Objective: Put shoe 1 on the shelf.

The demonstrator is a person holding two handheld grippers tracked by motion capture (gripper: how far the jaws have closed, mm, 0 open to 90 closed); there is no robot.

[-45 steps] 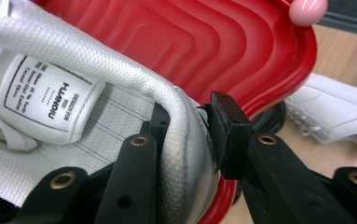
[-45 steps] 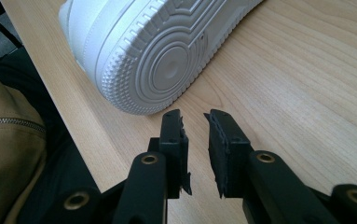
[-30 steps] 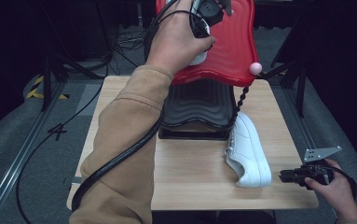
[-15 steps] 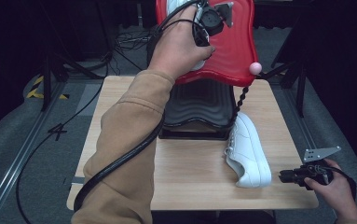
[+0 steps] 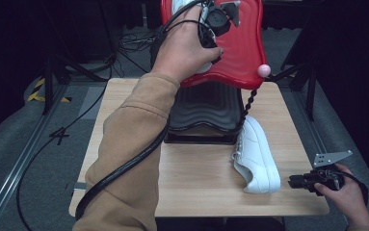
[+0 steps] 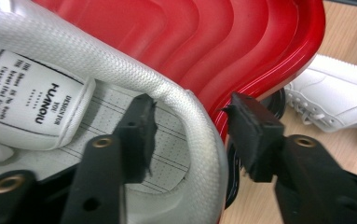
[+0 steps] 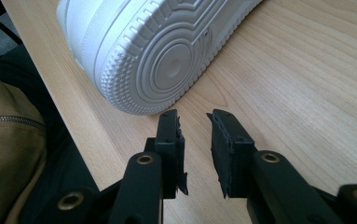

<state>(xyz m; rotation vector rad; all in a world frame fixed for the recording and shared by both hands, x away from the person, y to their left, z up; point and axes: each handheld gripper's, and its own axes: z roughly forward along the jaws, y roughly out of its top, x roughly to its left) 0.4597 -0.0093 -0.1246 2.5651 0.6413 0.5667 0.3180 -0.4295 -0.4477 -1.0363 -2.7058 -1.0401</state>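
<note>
**Shoe collar straddled by the left tongs in the raised red lid**

The left tongs (image 5: 210,25) are held high at the far side of the worktop (image 5: 196,178), against a red lid (image 5: 242,53) that stands up above a black ribbed tray (image 5: 206,108). In the left gripper view, the padded collar of a white shoe (image 6: 185,116) is seen between the two black jaws: one jaw lies inside the shoe over the insole, the other outside, in front of the red lid. The jaws have just been opening, and a gap is seen between the outer jaw and the collar, so the shoe is straddled rather than pinched. A printed label (image 6: 29,93) is seen on the shoe's tongue.

A second white shoe (image 5: 256,154) lies on its side on the worktop, just beside the tray's right edge. The right tongs (image 5: 295,182) are held low near the worktop's near right corner, just beside this shoe's sole (image 7: 167,51). Their jaws stand a little apart, with nothing between them.
</note>
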